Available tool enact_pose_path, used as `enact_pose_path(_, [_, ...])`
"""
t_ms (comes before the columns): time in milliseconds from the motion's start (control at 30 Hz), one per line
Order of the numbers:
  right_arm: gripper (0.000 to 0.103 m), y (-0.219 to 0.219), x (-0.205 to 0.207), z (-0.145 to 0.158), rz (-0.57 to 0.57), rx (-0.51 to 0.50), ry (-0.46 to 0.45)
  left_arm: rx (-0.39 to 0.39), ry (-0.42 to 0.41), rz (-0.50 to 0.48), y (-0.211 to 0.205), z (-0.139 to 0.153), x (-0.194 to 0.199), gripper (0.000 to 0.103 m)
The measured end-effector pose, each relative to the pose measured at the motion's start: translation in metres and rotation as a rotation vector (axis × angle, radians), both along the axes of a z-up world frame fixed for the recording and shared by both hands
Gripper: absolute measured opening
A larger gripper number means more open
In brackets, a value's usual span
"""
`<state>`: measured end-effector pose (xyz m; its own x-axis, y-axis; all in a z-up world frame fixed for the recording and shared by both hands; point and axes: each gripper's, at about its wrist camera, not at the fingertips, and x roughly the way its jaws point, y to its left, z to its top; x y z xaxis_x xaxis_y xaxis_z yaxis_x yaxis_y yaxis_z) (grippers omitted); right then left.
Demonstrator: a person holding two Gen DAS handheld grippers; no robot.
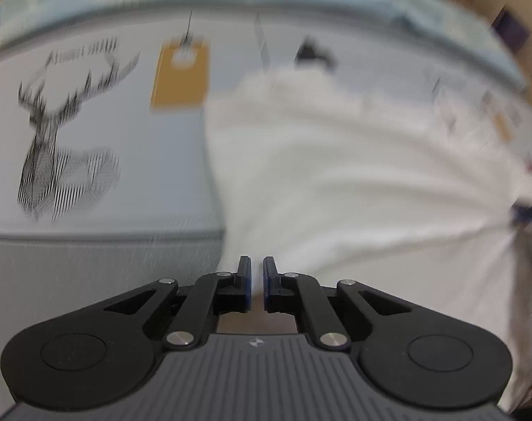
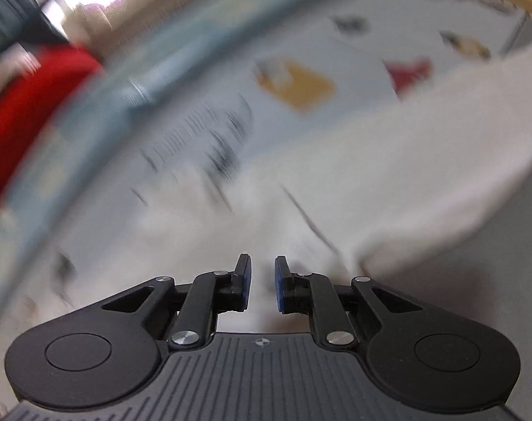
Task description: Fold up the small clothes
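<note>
Left wrist view: the left gripper (image 1: 257, 277) points down at one white garment (image 1: 353, 175), its two blue-padded fingers (image 1: 244, 280) standing a narrow slit apart; I cannot tell whether a fold of the cloth is nipped between them. The garment spreads away from the fingers to the right over a pale printed bed sheet (image 1: 90, 133), where it lies rumpled in long creases. On the sheet I count one line-drawn deer head (image 1: 62, 133) to the left and one mustard-yellow tag shape (image 1: 179, 73) beyond it, both part of the print. In the right wrist view the right gripper (image 2: 262, 287) holds its two fingers a little wider apart, loosened, with white cloth (image 2: 406, 161) showing behind the gap and nothing clearly pinched. Further out, blurred, sit one yellow patch (image 2: 301, 84) and one red patch (image 2: 408, 70) of print, and a single red thing (image 2: 27, 112) at the far left.
</note>
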<state>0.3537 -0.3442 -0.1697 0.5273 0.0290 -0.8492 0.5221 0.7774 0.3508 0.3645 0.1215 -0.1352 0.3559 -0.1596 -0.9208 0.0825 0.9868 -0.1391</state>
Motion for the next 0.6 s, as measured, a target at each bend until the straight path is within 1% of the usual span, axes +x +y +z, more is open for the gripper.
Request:
enact_pose_path(33, [0.014,-0.003,-0.001,-0.006,-0.020,-0.008,0.027,-0.034,-0.005,0.018,0.001,0.001,0.001,0.008])
enact_pose_path(67, [0.014,-0.009,-0.003,-0.009,-0.036,0.018,0.027,-0.036,0.023,0.030,0.001,-0.004,0.003,0.008])
enact_pose_path(100, [0.014,-0.013,-0.003,-0.010,-0.047,0.044,0.022,0.004,0.067,0.033,-0.002,-0.014,0.004,0.008])
enact_pose_path(133, [0.014,-0.016,-0.003,-0.006,-0.052,0.046,0.016,0.084,0.112,0.022,-0.007,-0.026,0.003,0.006])
enact_pose_path(167, [0.014,-0.017,-0.003,-0.001,-0.054,0.028,0.004,0.111,0.107,0.005,-0.014,-0.029,0.000,0.006])
enact_pose_path(200, [0.015,-0.018,-0.005,0.005,-0.058,-0.004,-0.011,0.127,0.103,0.003,-0.019,-0.024,0.000,0.008])
enact_pose_path(233, [0.020,-0.022,-0.007,0.011,-0.068,-0.038,-0.022,0.132,0.091,0.009,-0.025,-0.015,0.001,0.009])
enact_pose_path(267, [0.024,-0.028,-0.007,0.015,-0.083,-0.056,-0.028,0.126,0.043,0.012,-0.031,0.001,0.001,0.010])
enact_pose_path(300, [0.028,-0.036,-0.011,0.018,-0.107,-0.062,-0.038,0.117,-0.006,0.011,-0.037,0.016,0.001,0.016])
enact_pose_path(333, [0.028,-0.045,-0.014,0.020,-0.129,-0.057,-0.047,0.106,-0.062,0.010,-0.045,0.035,-0.001,0.024])
enact_pose_path(367, [0.028,-0.053,-0.019,0.021,-0.148,-0.053,-0.054,0.090,-0.114,0.010,-0.052,0.054,-0.003,0.028])
enact_pose_path(400, [0.028,-0.064,-0.023,0.023,-0.171,-0.051,-0.061,0.073,-0.152,0.010,-0.060,0.068,-0.004,0.035])
enact_pose_path(433, [0.028,-0.075,-0.028,0.024,-0.195,-0.051,-0.070,0.051,-0.189,0.013,-0.067,0.082,-0.007,0.037])
enact_pose_path(467, [0.028,-0.086,-0.034,0.024,-0.215,-0.053,-0.079,0.029,-0.219,0.015,-0.074,0.093,-0.008,0.038])
enact_pose_path(500, [0.028,-0.097,-0.039,0.025,-0.238,-0.054,-0.090,0.013,-0.240,0.015,-0.081,0.100,-0.013,0.041])
enact_pose_path(533, [0.028,-0.109,-0.045,0.025,-0.258,-0.054,-0.101,0.006,-0.248,0.014,-0.088,0.104,-0.013,0.044])
enact_pose_path(600, [0.028,-0.135,-0.055,0.025,-0.303,-0.066,-0.123,0.019,-0.247,0.002,-0.100,0.105,-0.015,0.044])
